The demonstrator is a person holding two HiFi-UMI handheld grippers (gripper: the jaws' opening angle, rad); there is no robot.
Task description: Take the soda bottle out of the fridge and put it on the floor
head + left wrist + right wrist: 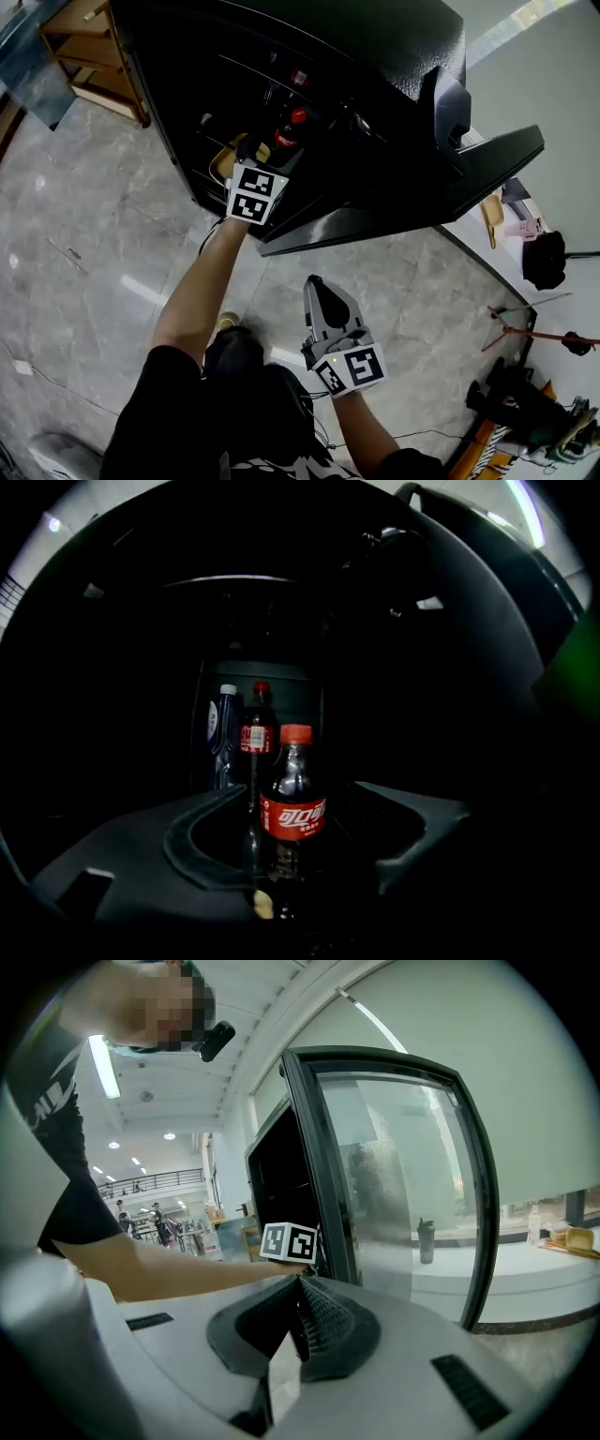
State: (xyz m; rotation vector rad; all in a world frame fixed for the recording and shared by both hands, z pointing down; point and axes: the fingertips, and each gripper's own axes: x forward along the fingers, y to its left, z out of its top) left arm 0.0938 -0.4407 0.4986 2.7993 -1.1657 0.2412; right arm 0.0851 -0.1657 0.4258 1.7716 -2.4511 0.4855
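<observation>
Inside the fridge [309, 84], the soda bottle [294, 816] stands upright on a shelf that is too dark to see well. It seems to be toward the shelf's front edge. Your left tongs [298, 794] are spread wide, one jaw on each side of it. The pads do not press it, and a gap shows at both sides. I think you hold them so open because the round body needs room to enter between them. A second soda bottle [255, 731] and a water bottle [223, 722] stand further toward the back edge, so a straight approach should not knock them.

Your right tongs [298, 1309] are pressed together with nothing between them. They hang low outside, beside the open door [403, 1176], probably only to stay out of the way.

The soda bottle is clear plastic with dark liquid, a red cap and a glossy red label. It looks smooth, so a weak pinch may let it slip. The pads have a fine grid texture. The door is glass in a black frame. The floor [84, 244] is polished grey tile, hard and flat, which is good for setting the bottle down.
</observation>
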